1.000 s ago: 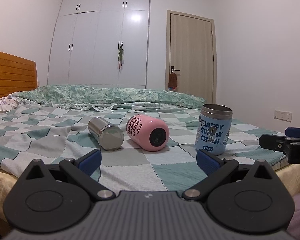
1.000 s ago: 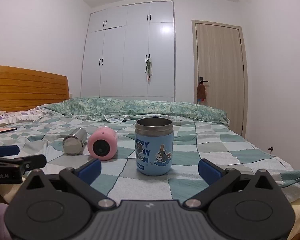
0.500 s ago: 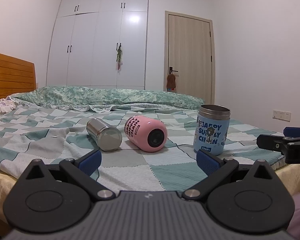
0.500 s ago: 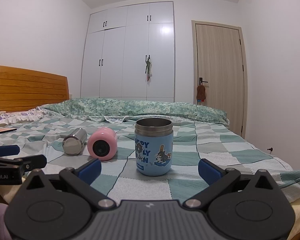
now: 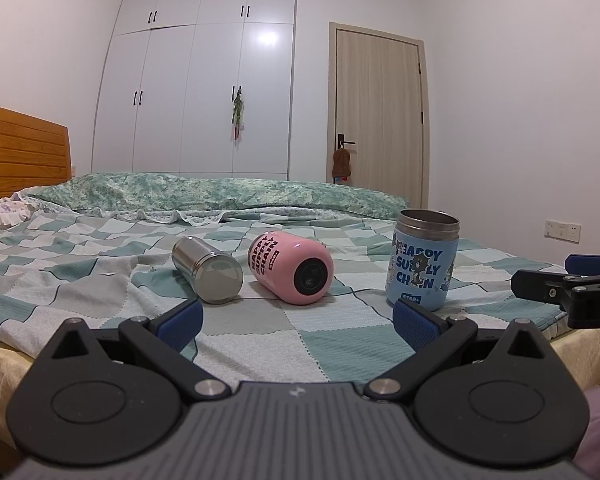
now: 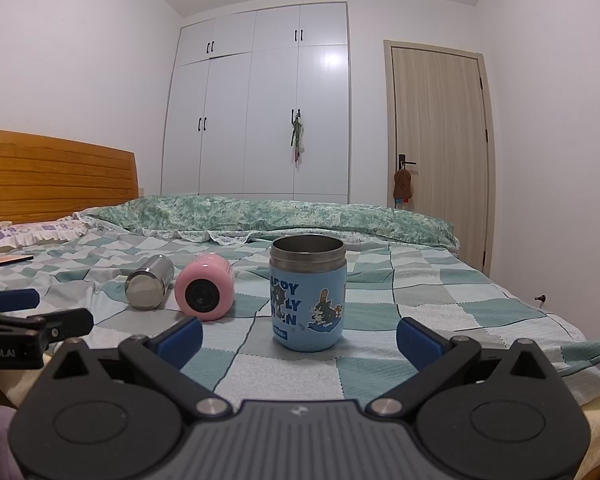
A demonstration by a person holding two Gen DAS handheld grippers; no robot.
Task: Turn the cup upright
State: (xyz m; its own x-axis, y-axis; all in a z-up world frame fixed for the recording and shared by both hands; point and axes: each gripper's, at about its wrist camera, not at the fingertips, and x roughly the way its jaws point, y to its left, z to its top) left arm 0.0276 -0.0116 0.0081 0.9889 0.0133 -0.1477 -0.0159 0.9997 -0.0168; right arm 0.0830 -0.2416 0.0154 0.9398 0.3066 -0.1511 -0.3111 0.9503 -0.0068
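Observation:
A pink cup (image 5: pixel 290 268) lies on its side on the checked bedspread, base toward me; it also shows in the right wrist view (image 6: pixel 205 291). A steel cup (image 5: pixel 207 270) lies on its side just left of it, and shows in the right wrist view (image 6: pixel 150 286). A blue cup (image 5: pixel 423 262) stands upright, mouth up, also in the right wrist view (image 6: pixel 307 294). My left gripper (image 5: pixel 298 322) is open and empty, short of the pink cup. My right gripper (image 6: pixel 300 334) is open and empty, in front of the blue cup.
The checked bedspread (image 5: pixel 260 340) covers the bed; its front edge is close below both grippers. A rolled green quilt (image 5: pixel 220 196) lies along the far side. A wooden headboard (image 6: pixel 56 176) is at left. White wardrobes and a door stand behind.
The left gripper's view has shifted slightly, with the cups sitting a little lower and left. The right gripper and the cups have not moved.

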